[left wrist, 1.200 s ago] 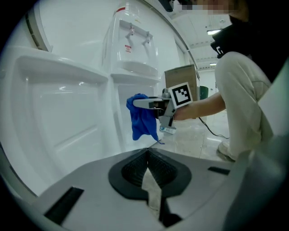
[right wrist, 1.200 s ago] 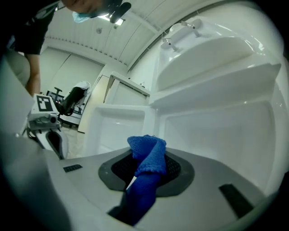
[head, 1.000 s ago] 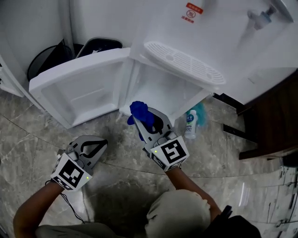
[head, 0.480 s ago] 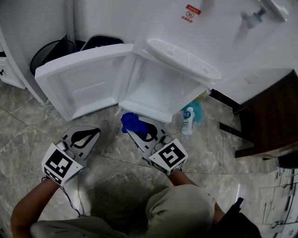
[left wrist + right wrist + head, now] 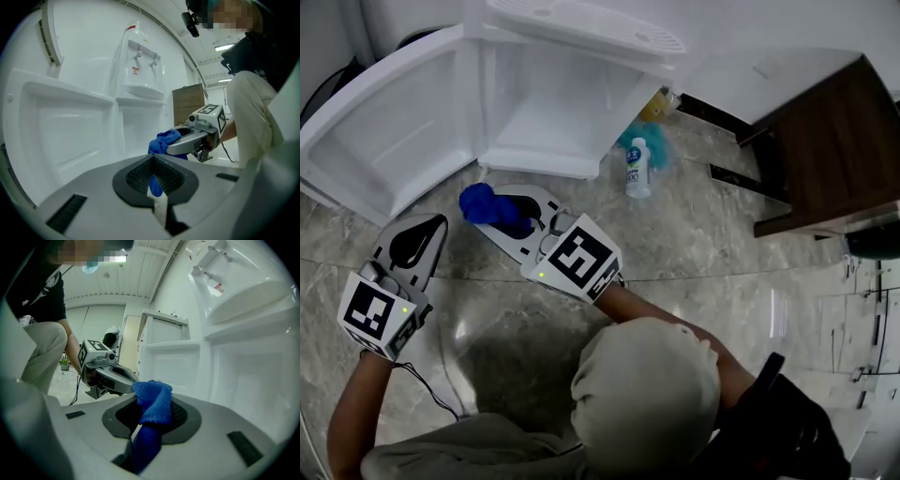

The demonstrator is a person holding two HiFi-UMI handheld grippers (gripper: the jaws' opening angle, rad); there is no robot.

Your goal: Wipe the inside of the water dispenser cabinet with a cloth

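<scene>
— Which hand is free?
— The left gripper (image 5: pixel 427 230), jaws shut on nothing, beside the open door (image 5: pixel 384 141).
— And the cloth?
— Blue cloth (image 5: pixel 486 203), bunched, pinched in the right gripper (image 5: pixel 508 217), just outside the cabinet (image 5: pixel 553 141), which lies straight ahead. Right is nearer. Cabinet's upper inside is hidden under the drip tray (image 5: pixel 581 21).

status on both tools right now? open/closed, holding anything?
left tool: closed, nothing in it.
right tool: closed on the blue cloth.
</scene>
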